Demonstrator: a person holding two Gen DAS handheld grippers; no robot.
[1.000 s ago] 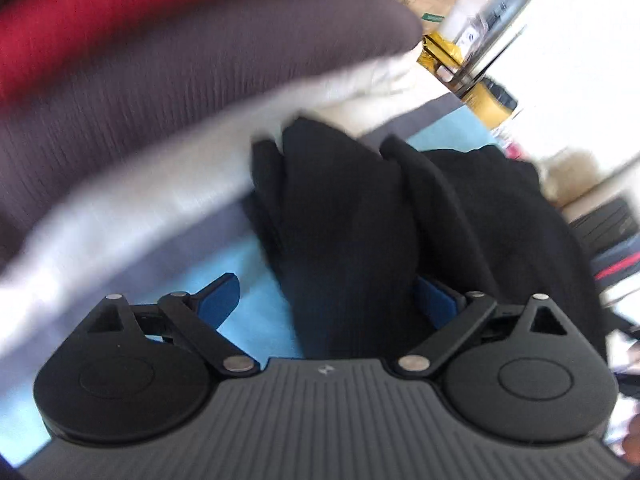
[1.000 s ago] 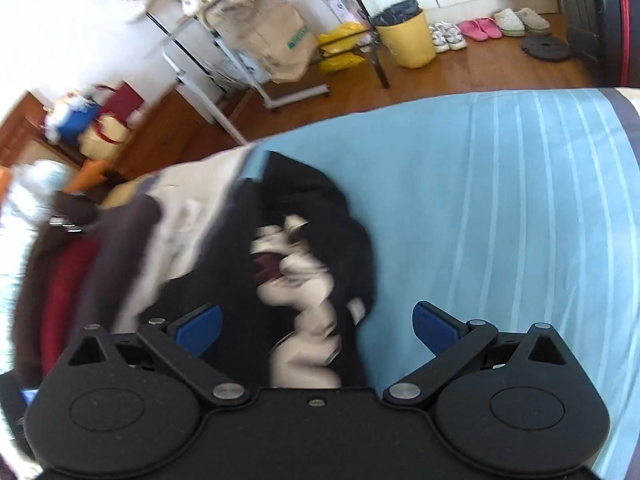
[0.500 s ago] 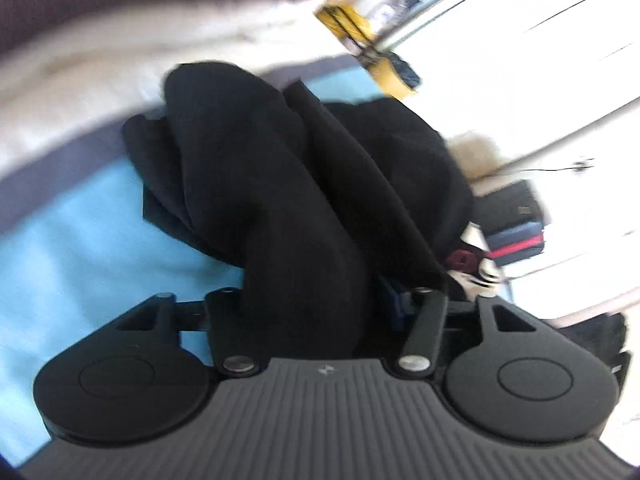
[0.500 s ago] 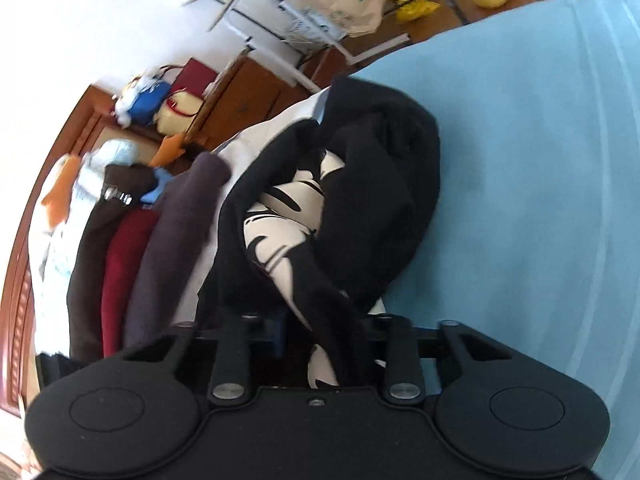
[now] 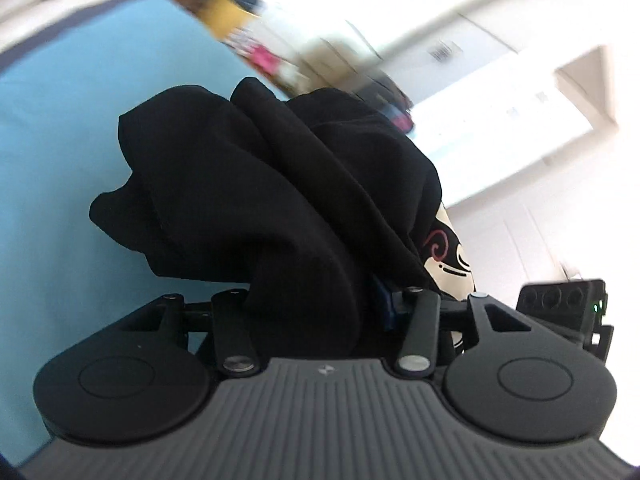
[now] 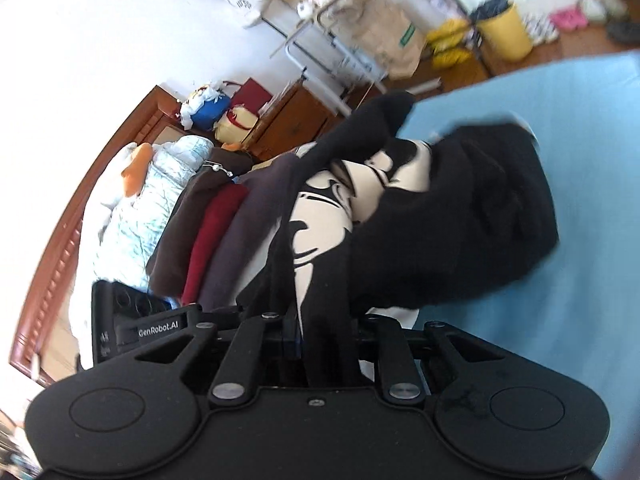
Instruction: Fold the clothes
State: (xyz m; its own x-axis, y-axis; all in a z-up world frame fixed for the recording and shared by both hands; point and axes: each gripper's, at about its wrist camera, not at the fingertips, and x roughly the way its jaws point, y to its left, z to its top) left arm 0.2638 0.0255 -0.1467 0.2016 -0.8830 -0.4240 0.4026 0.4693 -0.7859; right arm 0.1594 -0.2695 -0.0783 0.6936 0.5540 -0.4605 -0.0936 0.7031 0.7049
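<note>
A black garment (image 5: 260,200) with a cream and red print hangs bunched over the light blue bed sheet (image 5: 60,160). My left gripper (image 5: 312,304) has a thick fold of it between its jaws, which are still closing; one blue pad shows at the right. In the right wrist view the same garment (image 6: 460,220) trails from my right gripper (image 6: 324,332), whose jaws are closing on a strip of printed cloth. Each gripper's body shows at the edge of the other's view, so they hold the garment close together.
A stack of folded clothes (image 6: 216,248) in brown, red, grey and white lies left of the garment. Behind it are a quilt (image 6: 152,200) and a wooden headboard (image 6: 80,220). Beyond the bed stand a metal rack (image 6: 320,32), a paper bag (image 6: 396,36) and a yellow bin (image 6: 506,32).
Both grippers went from wide open around the black garment to closed on it. They have lifted it and swung it away from the folded stack, over the blue sheet.
</note>
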